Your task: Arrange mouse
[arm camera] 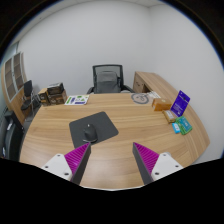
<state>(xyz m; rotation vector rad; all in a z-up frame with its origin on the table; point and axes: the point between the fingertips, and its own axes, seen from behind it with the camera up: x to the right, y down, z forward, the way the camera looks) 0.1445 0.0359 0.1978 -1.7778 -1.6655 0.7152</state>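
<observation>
Clearly the tool (pixel 111 160) hangs above the near edge of a curved wooden table (pixel 60 120), with its two fingers spread wide apart and nothing between them; the magenta pads (pixel 79 156) on their inner faces show plainly against the wood. Just ahead of the fingers, slightly toward the left one, a dark grey mouse mat (pixel 93 128) lies flat on the table, turned at an angle to the table's edge. No mouse can be made out on the mat or anywhere near it. Beyond the mat, at the far side of the table, stands a black office chair (pixel 106 78) against a white wall. To the left of the chair some small boxes and papers (pixel 76 99) sit on the table, and further left is a dark cluttered stack that is too small to identify. Off to the right, well apart from the mat, stands a purple upright card (pixel 182 101), with a teal box (pixel 183 125) lying nearer the table's edge.
</observation>
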